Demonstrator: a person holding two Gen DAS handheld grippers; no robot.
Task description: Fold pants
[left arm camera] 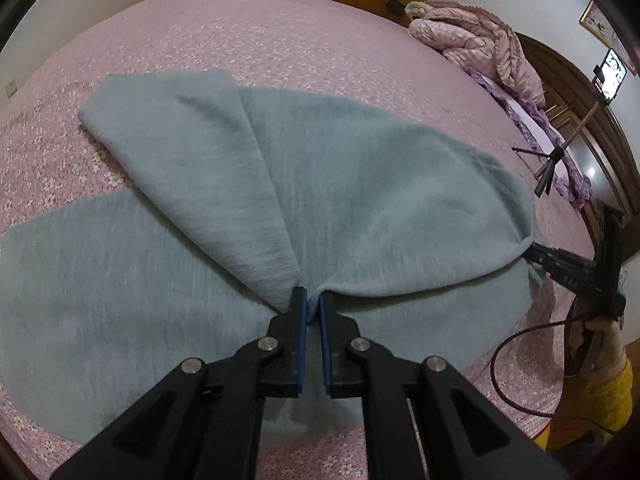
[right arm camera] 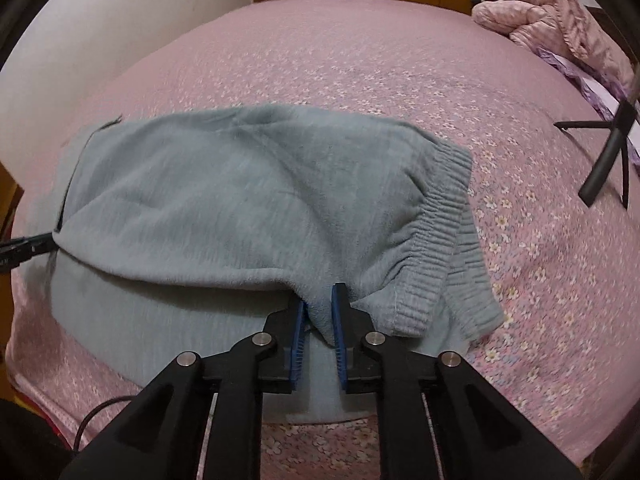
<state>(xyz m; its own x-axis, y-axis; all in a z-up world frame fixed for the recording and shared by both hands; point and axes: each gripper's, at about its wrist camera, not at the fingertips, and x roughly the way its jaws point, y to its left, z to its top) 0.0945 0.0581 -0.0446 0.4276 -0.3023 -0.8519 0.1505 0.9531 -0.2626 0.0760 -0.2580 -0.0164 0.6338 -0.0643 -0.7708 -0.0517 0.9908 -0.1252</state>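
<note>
Left wrist view, read left to right. The grey-green pants (left arm camera: 248, 184) lie spread over the pink floral bedspread (left arm camera: 280, 48). At far left, 1 flat layer rests on the bed; above it, a folded-over portion runs from the upper left down to the centre. At bottom centre, the left gripper (left arm camera: 313, 300) has its 2 blue-padded jaws nearly together, with a small pinch of fabric edge caught at their tips. To the right, the upper layer stretches across to the right gripper (left arm camera: 538, 249), which meets the cloth at its far right corner. A hand (left arm camera: 600, 328) with a yellow sleeve holds that tool at the frame's right edge. A bundled pink quilt (left arm camera: 480, 40) sits at the bed's far right corner, well apart from the pants.

Right wrist view, read left to right. The left gripper (right arm camera: 50, 238) touches the cloth's left edge. The pants (right arm camera: 224, 200) lie doubled over across the middle. At bottom centre, the right gripper (right arm camera: 320, 300) has its jaws slightly parted, a hanging fold of fabric between them; the right pad touches it, and whether the left pad presses cannot be told. Just right lies the ribbed waistband (right arm camera: 436, 240). A black tripod (right arm camera: 612, 148) stands at far right.
</note>
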